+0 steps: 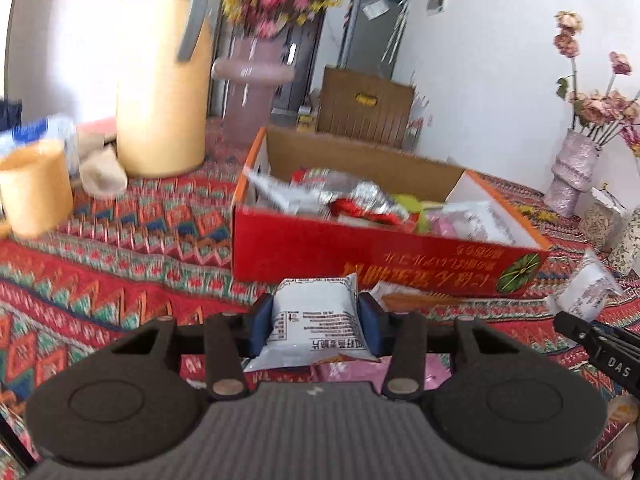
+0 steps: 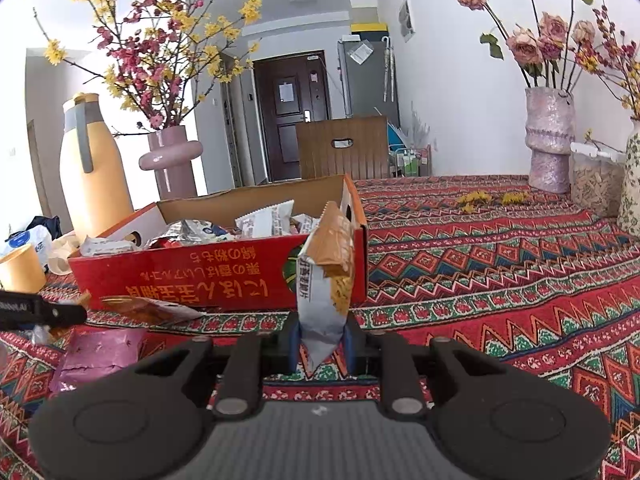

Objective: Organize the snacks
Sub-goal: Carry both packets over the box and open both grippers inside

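Patterned desk (image 2: pixel 480 248) w/ red box (image 2: pixel 224 276): both jaws grip snack packets (image 1: pixel 316 320), (image 2: pixel 326 280); lift clear of rim, drop inside.

My counter (image 2: pixel 500 264) wears a patterned red cloth; directly on it sit the red snack box (image 2: pixel 216 276), yellow jug (image 2: pixel 94 184), pink vase (image 2: pixel 548 140), and a loose pink packet (image 2: pixel 100 354).

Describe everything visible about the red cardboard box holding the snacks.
The red cardboard box is an open tray, plain brown inside, with orange-edged white end walls. Yellow print on its front reads upside down, beside a green round emblem. It rests flat on the patterned tablecloth, filled with crumpled foil and white snack packets. Neither gripper touches it.
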`<act>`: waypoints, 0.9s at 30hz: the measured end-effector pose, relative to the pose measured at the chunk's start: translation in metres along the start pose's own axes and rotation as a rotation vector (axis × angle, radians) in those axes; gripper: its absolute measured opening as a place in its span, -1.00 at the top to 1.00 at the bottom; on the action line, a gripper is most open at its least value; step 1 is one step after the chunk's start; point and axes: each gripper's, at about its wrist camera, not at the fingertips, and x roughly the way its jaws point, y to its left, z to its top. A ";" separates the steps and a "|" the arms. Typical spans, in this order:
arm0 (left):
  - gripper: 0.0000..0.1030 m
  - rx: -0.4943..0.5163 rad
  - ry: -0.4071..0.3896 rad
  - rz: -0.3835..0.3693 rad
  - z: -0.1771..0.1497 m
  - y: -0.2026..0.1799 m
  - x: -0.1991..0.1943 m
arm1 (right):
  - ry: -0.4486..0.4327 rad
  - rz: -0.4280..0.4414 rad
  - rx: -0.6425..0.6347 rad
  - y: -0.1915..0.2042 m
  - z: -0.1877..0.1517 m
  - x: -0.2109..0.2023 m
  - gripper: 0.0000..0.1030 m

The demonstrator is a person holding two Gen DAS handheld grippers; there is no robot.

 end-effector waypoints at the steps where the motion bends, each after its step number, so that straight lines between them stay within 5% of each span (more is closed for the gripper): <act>1: 0.10 0.013 -0.018 -0.003 0.003 -0.002 -0.004 | -0.002 0.003 -0.008 0.001 0.001 -0.001 0.60; 13: 0.10 0.083 -0.161 -0.002 0.060 -0.032 -0.010 | -0.076 0.033 -0.096 0.029 0.058 0.007 0.60; 27: 0.10 0.081 -0.196 0.107 0.102 -0.042 0.062 | -0.044 -0.001 -0.144 0.053 0.109 0.095 0.60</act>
